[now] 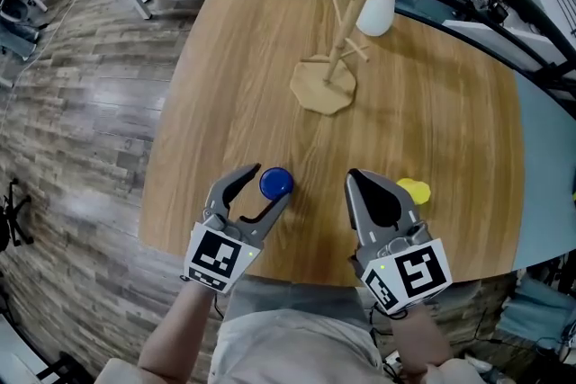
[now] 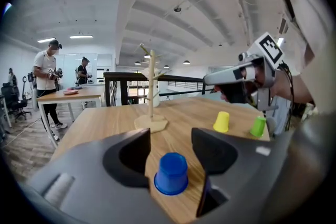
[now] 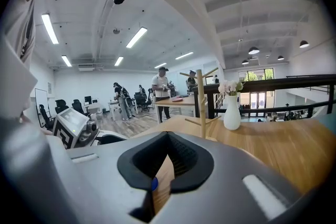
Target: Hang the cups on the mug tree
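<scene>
The round-cornered, pale wooden table carries everything, and its near edge is the first hazard. The cups stand close to it, so a clumsy nudge could send one onto the floor.

The slim wooden mug tree stands toward the far edge on a small flat base. It looks light, and a cup pushed hard onto a peg could tip it. The white vase of pale flowers sits just behind the tree and could go over with it.

The left gripper has its jaws spread wide around the small blue plastic cup, which stands mouth-down near the near edge. The pads are clear of its sides. The cup tapers and looks smooth, so an off-centre or high squeeze could pop it out or topple it.

The right gripper is clenched on nothing, just beside the mouth-down yellow plastic cup, and a drift sideways would knock it. The green plastic cup shows only in the left gripper view, beyond the yellow one.
</scene>
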### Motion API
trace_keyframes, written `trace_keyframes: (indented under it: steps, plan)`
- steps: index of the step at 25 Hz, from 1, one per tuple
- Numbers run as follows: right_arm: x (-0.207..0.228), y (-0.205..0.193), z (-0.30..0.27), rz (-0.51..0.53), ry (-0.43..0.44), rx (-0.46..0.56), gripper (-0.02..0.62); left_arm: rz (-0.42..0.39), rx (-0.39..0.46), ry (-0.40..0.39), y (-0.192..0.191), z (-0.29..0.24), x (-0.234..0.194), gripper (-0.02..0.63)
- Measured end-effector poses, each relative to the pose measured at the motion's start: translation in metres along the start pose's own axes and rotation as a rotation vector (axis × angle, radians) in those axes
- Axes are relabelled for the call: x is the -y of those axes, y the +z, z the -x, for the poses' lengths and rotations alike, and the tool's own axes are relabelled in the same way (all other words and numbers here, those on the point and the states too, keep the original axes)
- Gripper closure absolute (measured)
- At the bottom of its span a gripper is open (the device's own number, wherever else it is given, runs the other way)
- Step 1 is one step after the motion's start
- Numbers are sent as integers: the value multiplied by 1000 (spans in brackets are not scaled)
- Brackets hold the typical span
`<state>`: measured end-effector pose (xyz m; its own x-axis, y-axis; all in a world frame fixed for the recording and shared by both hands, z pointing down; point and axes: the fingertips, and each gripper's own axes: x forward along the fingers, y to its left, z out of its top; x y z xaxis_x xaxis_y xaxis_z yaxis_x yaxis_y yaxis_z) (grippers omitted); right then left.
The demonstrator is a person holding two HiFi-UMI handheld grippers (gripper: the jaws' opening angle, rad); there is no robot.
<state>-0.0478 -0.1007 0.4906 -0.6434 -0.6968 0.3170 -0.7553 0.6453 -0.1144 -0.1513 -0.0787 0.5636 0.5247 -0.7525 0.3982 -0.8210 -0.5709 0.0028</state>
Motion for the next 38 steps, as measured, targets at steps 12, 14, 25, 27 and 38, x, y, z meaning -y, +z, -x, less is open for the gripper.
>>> trace_keyframes:
  steps: [12,14,25,27,38]
  plan:
    - [9,-34,-30,-22,4,-34,595,-6,-87,-33,-63,-34,0,348]
    - [10,-36,-34,-23,7,-33,595,-4,-92,-34,-69,-36,-1,348]
    - [10,-48,-29,-33,2,-43,595,14,-79,-47,-77,-38,9,384]
    - [9,-48,-26,-39,5,-41,595,12,-63,-45,-71,-35,10,385]
    - [14,4,7,-9,5,-1,595,-26,-11,-5,11,-4,12,385]
